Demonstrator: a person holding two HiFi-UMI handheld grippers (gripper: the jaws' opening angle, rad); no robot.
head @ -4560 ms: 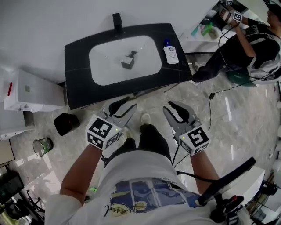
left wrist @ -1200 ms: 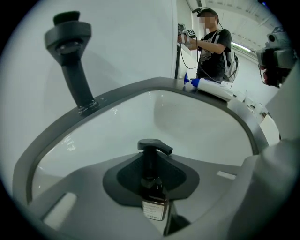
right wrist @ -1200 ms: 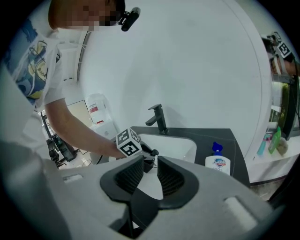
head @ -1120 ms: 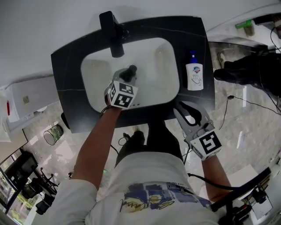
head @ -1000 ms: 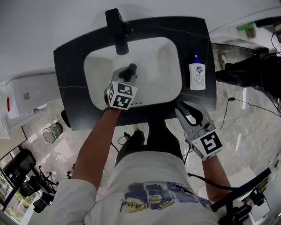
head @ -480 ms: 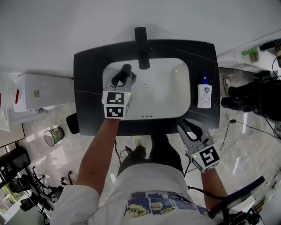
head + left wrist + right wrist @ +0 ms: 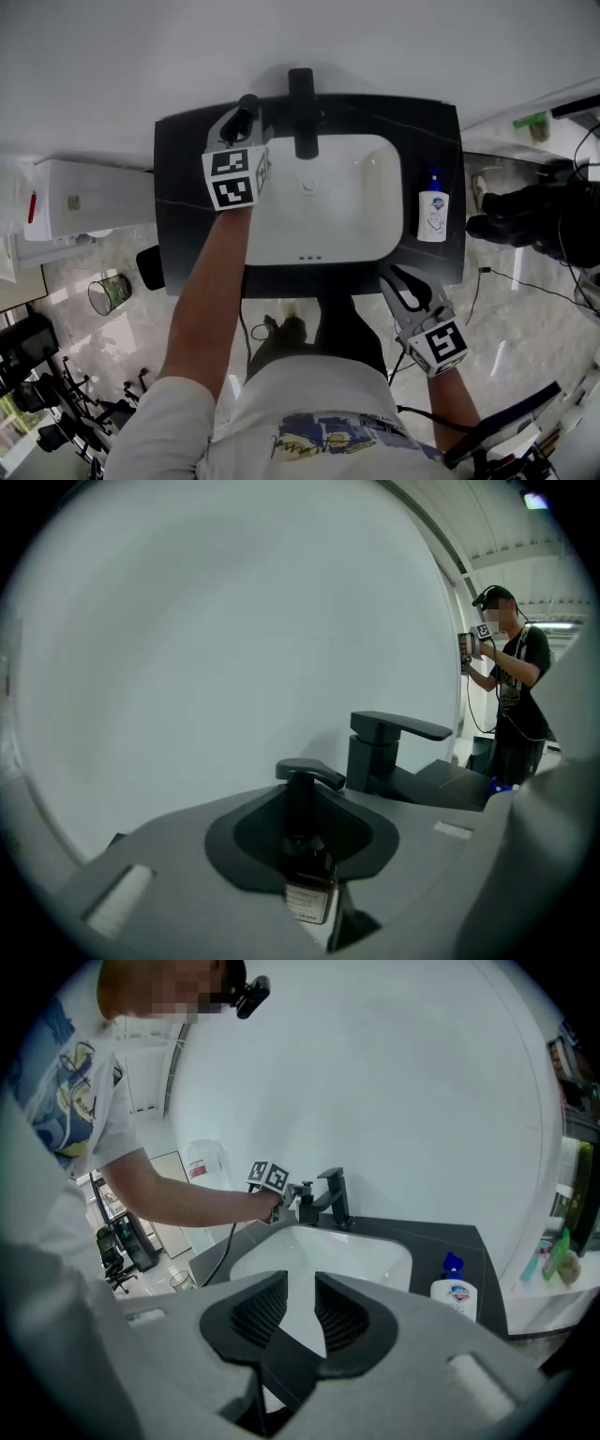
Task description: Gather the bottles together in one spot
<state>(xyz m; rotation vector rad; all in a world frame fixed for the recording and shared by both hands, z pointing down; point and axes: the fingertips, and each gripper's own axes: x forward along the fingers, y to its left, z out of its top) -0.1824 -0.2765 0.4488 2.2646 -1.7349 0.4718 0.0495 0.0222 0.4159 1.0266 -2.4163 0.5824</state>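
Bottles: two, a dark bottle [image 7: 247,105] and a white bottle [image 7: 431,208], well apart.
Head view, dark bottle: held in the left tongs [image 7: 239,122] over the back left corner of the tabletop [image 7: 183,234], just left of the tap [image 7: 302,111]; whether it touches the tabletop cannot be told.
Head view, white bottle: on the tabletop, right of the basin [image 7: 361,187], blue pump toward the wall.
Head view, right tongs [image 7: 403,284]: off the tabletop's front edge near its right corner, pointing toward the white bottle, apart from it.
Left gripper view, tongs: clenched on the dark bottle's body, with its pale label just above the grip.
Left gripper view, dark bottle: upright, pump head above the jaws with its spout turned toward the tap.
Left gripper view, background: tap just beyond to the right; a person [image 7: 511,691] stands far right.
Right gripper view, tongs: released, ribbed pads apart, with only the basin showing through the gap.
Right gripper view, white bottle: upright on the tabletop, to the right beyond the jaws.
Right gripper view, left tongs: far across the basin, beside the tap.
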